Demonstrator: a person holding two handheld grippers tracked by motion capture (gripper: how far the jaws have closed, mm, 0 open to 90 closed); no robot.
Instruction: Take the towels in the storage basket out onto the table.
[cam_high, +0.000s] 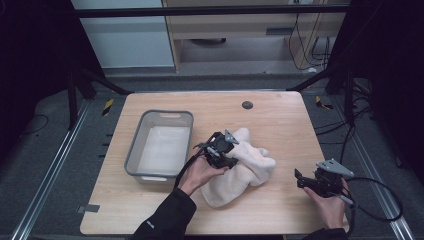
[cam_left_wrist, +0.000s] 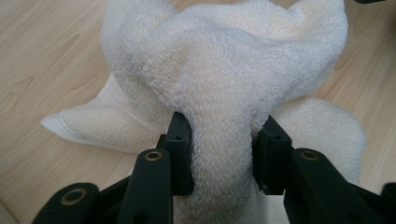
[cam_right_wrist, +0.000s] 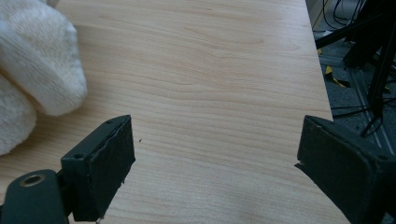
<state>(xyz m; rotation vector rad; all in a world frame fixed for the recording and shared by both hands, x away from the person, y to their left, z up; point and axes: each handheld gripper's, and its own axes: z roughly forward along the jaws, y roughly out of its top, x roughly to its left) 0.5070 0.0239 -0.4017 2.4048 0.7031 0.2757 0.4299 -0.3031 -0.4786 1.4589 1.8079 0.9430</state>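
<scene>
Wooden table (cam_high: 280, 120), pale grain, with a grey basket (cam_high: 186, 131) as the fixed mark on its left half. The basket has a white lining on its floor.

White towel (cam_high: 250, 167): lies crumpled on the tabletop just to the right of the basket, not touching it. It sits in a loose heap, one thick fold pulled up toward the basket side, a flatter flap trailing toward the person's edge of the table.

Left gripper (cam_high: 231, 150): at the basket-side end of the towel, between basket and heap, held in the person's left hand (cam_high: 200, 172). In the left gripper view a raised roll of towel (cam_left_wrist: 224, 93) runs down between the two black jaws, and both pads sit against the cloth at its sides. The jaws stand only a narrow way apart, pinching that fold; how hard they press I cannot tell.

Right gripper (cam_high: 302, 180): well to the right of the basket, beyond the towel, near the table's right edge, in the person's right hand (cam_high: 330, 205). Jaws spread wide, bare wood between them, nothing held. The right gripper view shows the towel's (cam_right_wrist: 32, 70) rounded end off to one side, clear of the pads.
</scene>
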